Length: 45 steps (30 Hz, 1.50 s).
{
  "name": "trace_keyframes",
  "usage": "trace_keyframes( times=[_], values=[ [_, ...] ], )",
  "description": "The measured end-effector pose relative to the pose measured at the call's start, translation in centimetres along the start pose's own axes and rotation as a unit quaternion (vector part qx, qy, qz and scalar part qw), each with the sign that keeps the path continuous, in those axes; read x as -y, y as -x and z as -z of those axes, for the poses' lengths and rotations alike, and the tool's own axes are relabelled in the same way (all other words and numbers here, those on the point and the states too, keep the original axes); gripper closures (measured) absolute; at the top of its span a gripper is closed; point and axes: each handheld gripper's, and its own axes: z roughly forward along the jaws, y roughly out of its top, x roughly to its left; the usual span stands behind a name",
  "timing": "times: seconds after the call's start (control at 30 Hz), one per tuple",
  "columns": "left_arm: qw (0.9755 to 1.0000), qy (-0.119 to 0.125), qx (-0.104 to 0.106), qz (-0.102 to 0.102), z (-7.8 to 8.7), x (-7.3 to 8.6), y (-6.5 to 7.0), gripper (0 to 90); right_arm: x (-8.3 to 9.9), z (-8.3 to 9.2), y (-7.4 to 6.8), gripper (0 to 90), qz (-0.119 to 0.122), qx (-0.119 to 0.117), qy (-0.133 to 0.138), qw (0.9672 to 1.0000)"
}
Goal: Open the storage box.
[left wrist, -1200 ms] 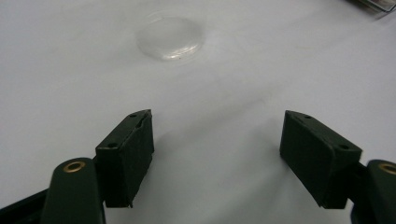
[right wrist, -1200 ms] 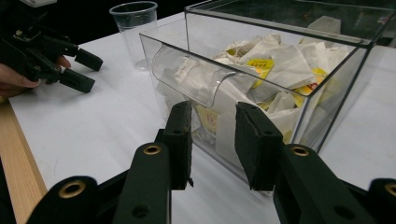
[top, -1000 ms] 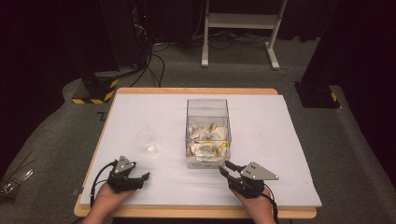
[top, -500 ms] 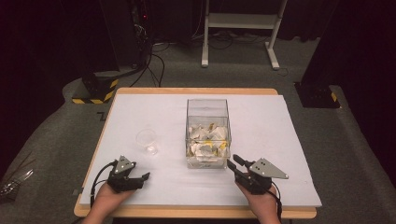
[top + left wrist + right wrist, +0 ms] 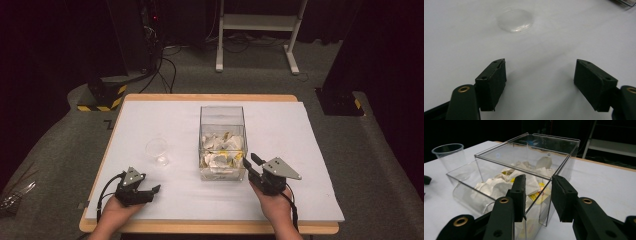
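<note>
A clear plastic box [image 5: 222,116] stands mid-table with crumpled white and yellow sachets [image 5: 220,152] in its bottom. A clear plastic cup [image 5: 157,149] stands upright to its left. My right gripper [image 5: 249,164] hovers at the box's near right corner, its tips toward the box. In the right gripper view the box [image 5: 529,152] lies just beyond the right gripper [image 5: 539,192], whose jaws stand a narrow gap apart with nothing between them. My left gripper [image 5: 153,192] rests near the front left edge. In its own view the left gripper [image 5: 540,77] is wide open, with the cup [image 5: 515,20] ahead.
A white sheet [image 5: 310,150] covers the wooden table [image 5: 210,227]. Beyond the table are a dark floor, cables, a white stand [image 5: 255,30] and yellow-black striped bases [image 5: 102,97].
My right gripper has lifted and moved a little farther from the front edge and to the right, beside the box. The left gripper has not moved.
</note>
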Motion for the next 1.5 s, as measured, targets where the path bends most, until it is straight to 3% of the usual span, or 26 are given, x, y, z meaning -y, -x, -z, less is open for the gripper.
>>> trace_keyframes(
  times=[0.17, 0.47, 0.97, 1.5],
  values=[
    [1.0000, 0.000, 0.001, 0.000, 0.0, 0.0, 0.0, 26.1, -0.1, -1.4, -0.4, 64.1, -0.001, 0.021, -0.014, 0.9997],
    [1.0000, 0.000, 0.000, 0.000, 0.0, 0.0, 0.0, 26.1, 0.5, -2.5, -0.6, 61.3, -0.008, 0.034, -0.030, 0.9990],
    [1.0000, 0.000, 0.001, 0.000, 0.0, 0.0, 0.0, 26.1, 0.9, -2.8, -0.4, 63.9, -0.021, 0.024, -0.038, 0.9988],
    [1.0000, 0.000, 0.000, 0.000, 0.0, 0.0, 0.0, 26.1, 1.5, -1.2, -0.9, 66.0, -0.017, 0.004, -0.041, 0.9990]
  ],
)
